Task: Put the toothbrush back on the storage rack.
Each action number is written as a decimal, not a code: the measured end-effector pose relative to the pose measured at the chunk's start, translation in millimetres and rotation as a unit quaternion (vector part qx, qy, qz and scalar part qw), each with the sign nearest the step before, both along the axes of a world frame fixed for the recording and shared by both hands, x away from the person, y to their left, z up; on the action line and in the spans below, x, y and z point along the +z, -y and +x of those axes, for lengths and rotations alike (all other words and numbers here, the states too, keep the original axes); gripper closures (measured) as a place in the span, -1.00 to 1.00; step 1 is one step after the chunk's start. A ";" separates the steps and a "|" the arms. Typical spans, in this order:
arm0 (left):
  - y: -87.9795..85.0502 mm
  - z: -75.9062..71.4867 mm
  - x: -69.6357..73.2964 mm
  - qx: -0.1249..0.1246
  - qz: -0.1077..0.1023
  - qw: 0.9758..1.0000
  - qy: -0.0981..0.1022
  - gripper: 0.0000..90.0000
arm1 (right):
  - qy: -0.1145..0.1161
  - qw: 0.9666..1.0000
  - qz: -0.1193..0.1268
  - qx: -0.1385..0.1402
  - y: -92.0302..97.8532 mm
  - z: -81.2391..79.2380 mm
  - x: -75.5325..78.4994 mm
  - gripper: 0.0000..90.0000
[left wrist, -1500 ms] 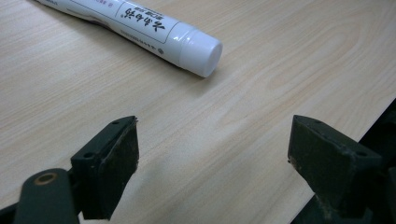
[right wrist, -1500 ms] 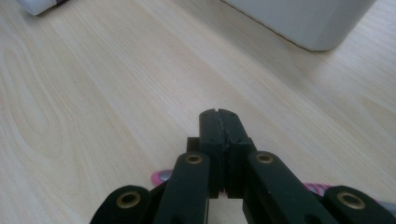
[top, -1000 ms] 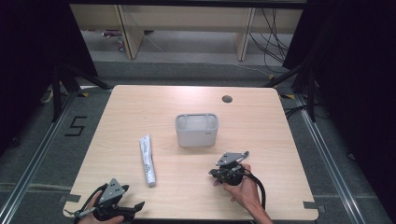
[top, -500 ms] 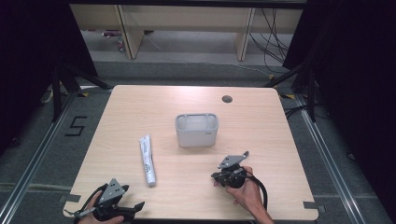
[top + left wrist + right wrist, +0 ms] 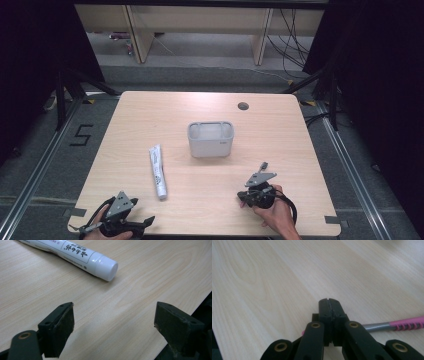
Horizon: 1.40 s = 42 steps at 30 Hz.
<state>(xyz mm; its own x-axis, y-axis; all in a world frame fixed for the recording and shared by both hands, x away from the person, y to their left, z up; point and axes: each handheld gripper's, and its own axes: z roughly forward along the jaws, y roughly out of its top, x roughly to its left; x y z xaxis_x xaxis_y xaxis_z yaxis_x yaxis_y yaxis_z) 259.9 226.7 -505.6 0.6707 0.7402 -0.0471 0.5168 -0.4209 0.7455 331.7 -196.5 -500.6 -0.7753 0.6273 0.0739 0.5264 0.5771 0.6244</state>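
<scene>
My right gripper (image 5: 329, 301) has its jaws pressed together on a pink-and-grey toothbrush (image 5: 398, 324), whose handle sticks out sideways just above the wooden table (image 5: 280, 130). My left gripper (image 5: 113, 322) stands wide apart and empty, low over the near edge, with the white toothpaste tube (image 5: 75, 255) lying near ahead. The grey holder (image 5: 210, 139) sits mid-table.
</scene>
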 end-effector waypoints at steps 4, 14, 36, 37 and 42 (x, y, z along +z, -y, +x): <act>-0.2 0.1 0.0 0.000 0.001 1.000 -0.001 -0.64 | 0.004 1.000 -0.002 -0.003 10.8 -4.9 0.2 0.99; 0.1 0.3 -0.4 0.001 0.000 1.000 0.000 -0.64 | -0.001 1.000 -0.011 -0.020 38.9 -15.5 3.4 0.99; 1.3 1.0 -2.0 0.009 -0.005 1.000 0.001 -0.64 | 0.012 0.999 -0.027 -0.037 59.5 -8.0 23.3 0.89; 0.4 2.2 -1.9 0.002 0.002 1.000 0.004 -0.64 | 0.008 0.999 -0.036 -0.033 59.2 -6.1 26.1 0.86; 1.1 0.6 -2.4 0.011 -0.009 1.000 -0.003 -0.64 | -0.008 0.996 -0.079 -0.041 50.6 6.7 31.5 0.73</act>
